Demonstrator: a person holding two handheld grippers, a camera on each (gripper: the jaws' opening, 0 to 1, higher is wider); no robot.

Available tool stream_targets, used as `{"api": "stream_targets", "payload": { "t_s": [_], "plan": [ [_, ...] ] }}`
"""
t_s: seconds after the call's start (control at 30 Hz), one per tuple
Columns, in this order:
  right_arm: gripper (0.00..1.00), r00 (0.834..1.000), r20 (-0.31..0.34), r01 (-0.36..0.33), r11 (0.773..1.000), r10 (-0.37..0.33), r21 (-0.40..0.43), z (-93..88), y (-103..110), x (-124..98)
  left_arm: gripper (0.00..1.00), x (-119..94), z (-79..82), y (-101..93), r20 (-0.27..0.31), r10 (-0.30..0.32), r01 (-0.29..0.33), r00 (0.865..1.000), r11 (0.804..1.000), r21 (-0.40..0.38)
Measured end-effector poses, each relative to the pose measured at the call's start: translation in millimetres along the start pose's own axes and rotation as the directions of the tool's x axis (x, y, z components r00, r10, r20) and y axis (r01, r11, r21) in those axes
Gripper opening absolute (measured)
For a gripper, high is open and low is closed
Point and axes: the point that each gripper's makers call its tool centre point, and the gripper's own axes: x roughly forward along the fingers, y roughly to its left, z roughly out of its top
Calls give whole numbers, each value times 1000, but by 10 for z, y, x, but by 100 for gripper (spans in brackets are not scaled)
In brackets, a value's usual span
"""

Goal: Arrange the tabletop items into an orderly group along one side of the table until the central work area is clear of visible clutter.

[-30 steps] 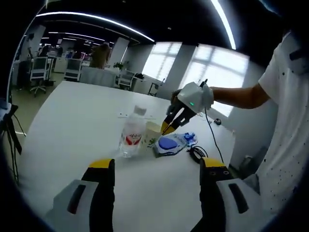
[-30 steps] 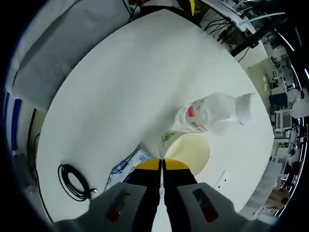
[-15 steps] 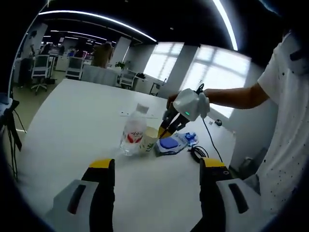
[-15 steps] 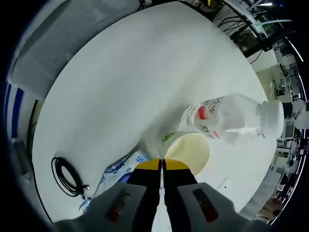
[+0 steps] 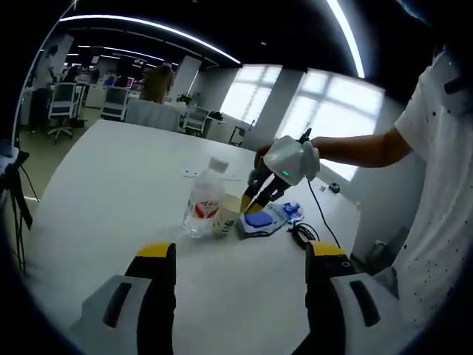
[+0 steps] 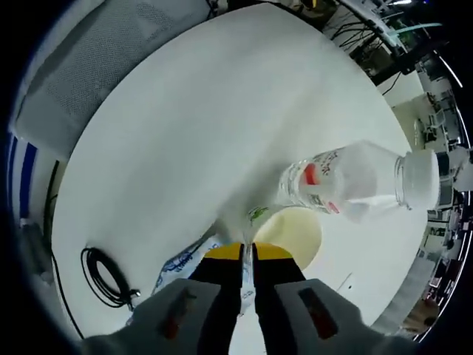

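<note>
Two tools: left [image 5: 240,270] wide above white table [image 5: 111,185]; right [image 6: 247,251] pinches cup [image 6: 288,229] rim; office behind.

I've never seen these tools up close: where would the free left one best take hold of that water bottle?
Probably around the bottle's clear middle, from the open table side away from the cup. It stands upright, and the left gripper's wide-open jaws would span it.

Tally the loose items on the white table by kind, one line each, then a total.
Clear plastic bottle: 1
Paper cup: 1
Blue-and-white packet: 1
Coiled black cable: 1
Total: 4
</note>
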Motion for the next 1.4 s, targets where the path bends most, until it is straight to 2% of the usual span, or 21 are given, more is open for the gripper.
{"api": "stream_targets", "payload": {
  "t_s": [0.3, 0.73, 1.03, 1.4],
  "plan": [
    [11, 1000, 9, -4, 1000, 4, 24, -14, 50, -27, 72, 6, 5, -18, -7, -5, 5, 1000, 1000, 8],
    [24, 995, 76, 48, 986, -61, 162, 36, 114, -230, 73, 80, 149, -110, -19, -29, 30, 999, 998, 54],
    [29, 987, 110, 86, 958, -120, 272, 28, 177, -389, 73, 92, 275, -170, -23, -42, 44, 999, 995, 89],
    [34, 970, 128, 138, 904, -206, 405, -23, 293, -632, 73, 158, 371, -315, -26, -74, 77, 997, 990, 115]
  ]
}}
